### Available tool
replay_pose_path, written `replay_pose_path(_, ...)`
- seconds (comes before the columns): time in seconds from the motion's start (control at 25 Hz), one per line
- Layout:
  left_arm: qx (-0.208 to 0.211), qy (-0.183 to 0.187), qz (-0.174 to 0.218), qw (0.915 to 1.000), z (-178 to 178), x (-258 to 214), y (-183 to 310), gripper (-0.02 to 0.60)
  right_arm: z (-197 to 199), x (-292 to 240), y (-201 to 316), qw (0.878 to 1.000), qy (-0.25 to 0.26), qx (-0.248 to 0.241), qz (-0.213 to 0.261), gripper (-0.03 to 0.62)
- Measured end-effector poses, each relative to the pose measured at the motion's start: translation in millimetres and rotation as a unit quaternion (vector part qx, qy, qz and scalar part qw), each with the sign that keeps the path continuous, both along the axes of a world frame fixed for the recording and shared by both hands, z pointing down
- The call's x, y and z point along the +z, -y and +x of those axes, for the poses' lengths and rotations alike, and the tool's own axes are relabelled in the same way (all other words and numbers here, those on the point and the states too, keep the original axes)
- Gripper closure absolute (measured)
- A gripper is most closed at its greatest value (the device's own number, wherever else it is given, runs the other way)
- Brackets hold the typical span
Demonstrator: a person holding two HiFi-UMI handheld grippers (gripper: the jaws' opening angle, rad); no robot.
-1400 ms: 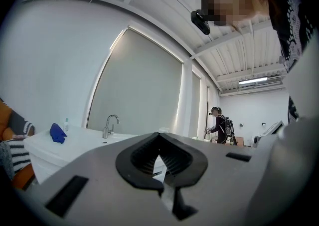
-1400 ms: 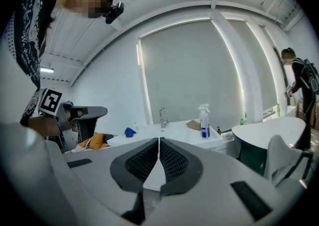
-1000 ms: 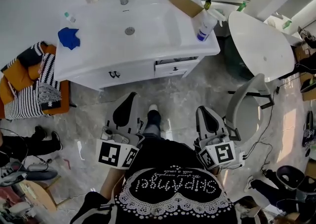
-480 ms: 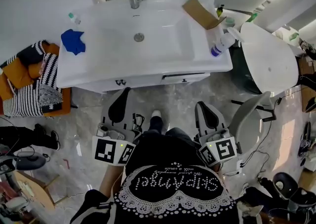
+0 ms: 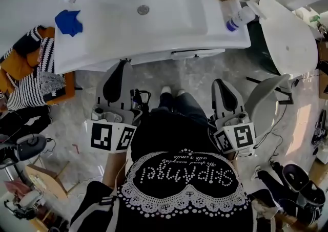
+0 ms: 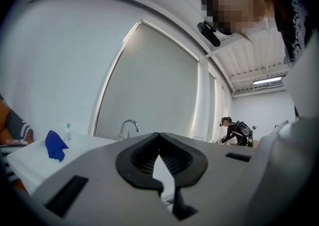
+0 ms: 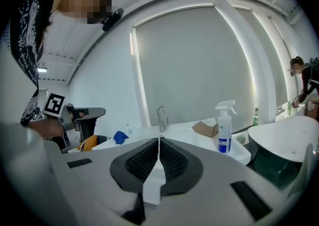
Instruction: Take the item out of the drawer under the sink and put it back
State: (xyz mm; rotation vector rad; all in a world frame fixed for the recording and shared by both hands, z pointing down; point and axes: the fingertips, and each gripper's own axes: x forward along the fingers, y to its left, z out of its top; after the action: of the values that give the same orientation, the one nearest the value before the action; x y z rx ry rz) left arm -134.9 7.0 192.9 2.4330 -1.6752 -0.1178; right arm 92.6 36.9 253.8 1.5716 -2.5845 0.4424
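The item itself was out of sight, presumably inside the drawer [image 5: 198, 53]. The drawer front showed as a narrow strip under the sink [image 5: 169, 26], toward its right end, with its long side running left to right along the cabinet. It looked closed or nearly so. It lay ahead of both grippers, close to straight ahead of the right gripper [image 5: 220, 82] and off to the right of the left gripper [image 5: 122, 64], so the right seemed better placed to pull it. Both grippers were clenched on nothing, and neither touched the drawer.
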Motion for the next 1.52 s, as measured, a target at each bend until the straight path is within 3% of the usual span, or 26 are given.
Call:
replay_pose_path(0.8,-0.029,-0.012,-0.002,0.9995,0,-6,8,0.577,4,-8,31,1.0,-0.009,-0.025,0.007,0.572)
replay_pose_path(0.96,-0.046,-0.009,0.006,0.9989,-14,-8,10,0.577,1,-9,36,1.0,-0.007,-0.02,0.006,0.573)
replay_pose_path(1.16,-0.083,0.023,0.023,0.996,-45,-16,8,0.577,-3,-6,36,0.999,-0.015,-0.032,0.007,0.572)
replay_pose_path(1.28,-0.099,0.019,0.031,0.9945,-58,-23,8,0.577,0,-4,36,0.999,-0.015,-0.031,0.005,0.573)
replay_pose_path(1.52,-0.067,-0.003,0.023,0.9975,-34,-20,9,0.577,5,2,33,1.0,-0.009,-0.02,-0.002,0.573)
